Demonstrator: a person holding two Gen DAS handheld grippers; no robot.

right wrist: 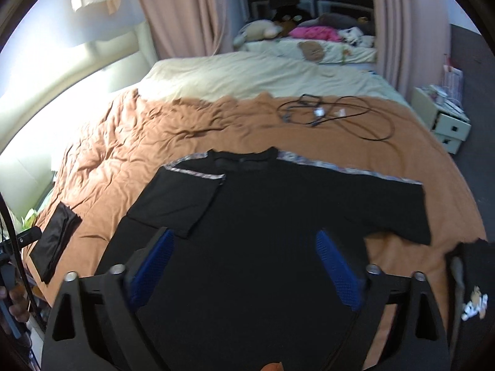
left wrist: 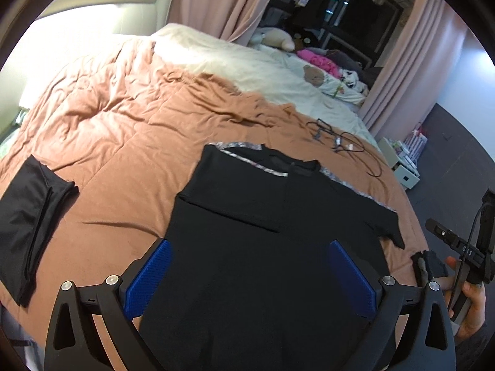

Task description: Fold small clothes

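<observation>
Surface: rumpled rust-brown quilted bedspread (left wrist: pixel 123 117) on a bed.
Left gripper (left wrist: pixel 247 281): blue-padded fingers spread wide, empty, over the hem.
Right gripper (right wrist: pixel 244 272): equally wide, empty.
Black short-sleeved T-shirt with patterned shoulder trim (right wrist: pixel 263 216): flat, left sleeve folded in, right sleeve out; likely next.
Folded black garment (left wrist: pixel 27 225): set aside, probably done.

Black grippers, blue ribbed fingers (left wrist: pixel 151 273)
</observation>
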